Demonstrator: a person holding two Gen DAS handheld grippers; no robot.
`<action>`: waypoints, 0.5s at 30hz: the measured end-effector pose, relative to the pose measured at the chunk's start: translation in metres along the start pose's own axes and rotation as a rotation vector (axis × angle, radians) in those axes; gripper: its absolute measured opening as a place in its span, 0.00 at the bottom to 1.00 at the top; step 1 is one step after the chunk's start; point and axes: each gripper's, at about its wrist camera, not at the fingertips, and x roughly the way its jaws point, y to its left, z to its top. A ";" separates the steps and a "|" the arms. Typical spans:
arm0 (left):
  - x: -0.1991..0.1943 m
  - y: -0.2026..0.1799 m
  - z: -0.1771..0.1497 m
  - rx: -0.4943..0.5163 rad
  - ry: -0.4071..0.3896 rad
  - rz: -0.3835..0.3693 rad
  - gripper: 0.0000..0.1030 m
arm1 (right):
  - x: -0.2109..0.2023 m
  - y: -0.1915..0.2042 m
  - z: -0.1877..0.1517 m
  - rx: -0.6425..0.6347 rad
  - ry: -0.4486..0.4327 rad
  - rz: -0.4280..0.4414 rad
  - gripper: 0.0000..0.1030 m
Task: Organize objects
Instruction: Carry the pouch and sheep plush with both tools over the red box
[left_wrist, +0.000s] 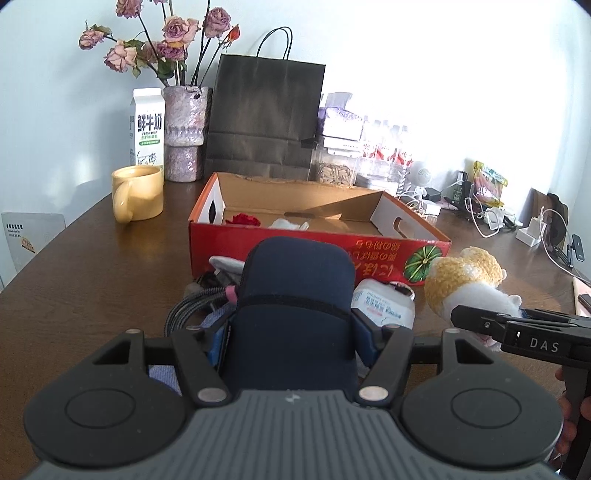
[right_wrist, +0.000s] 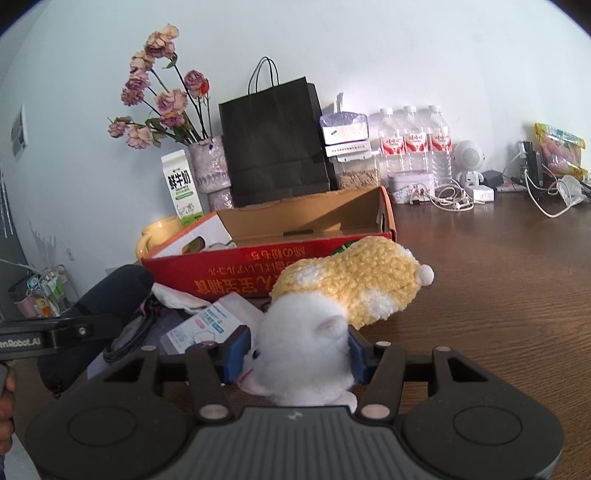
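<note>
The left tongs (left_wrist: 291, 328) are clamped on a navy pouch (left_wrist: 295, 291) just before the red cardboard box (left_wrist: 295, 243) on the worktop (left_wrist: 92, 280). Rightward, the right tongs (right_wrist: 299, 350) grip a yellow-and-white plush toy (right_wrist: 332, 291).

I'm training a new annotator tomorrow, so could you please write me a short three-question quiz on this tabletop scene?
1. True or false: the left gripper is shut on the navy pouch.
2. What does the right gripper hold: A) milk carton B) plush toy C) mug?
3. Fill in: the red rose lies inside the ____.

Key: 1 true; 2 B; 3 red cardboard box.
</note>
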 end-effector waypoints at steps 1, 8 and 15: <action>0.000 -0.001 0.003 0.001 -0.005 -0.002 0.63 | -0.001 0.001 0.002 -0.002 -0.008 0.004 0.51; 0.010 -0.008 0.026 -0.007 -0.046 -0.021 0.63 | 0.001 0.007 0.022 -0.033 -0.058 0.035 0.51; 0.036 -0.011 0.060 -0.018 -0.080 -0.039 0.63 | 0.025 0.012 0.052 -0.075 -0.103 0.047 0.51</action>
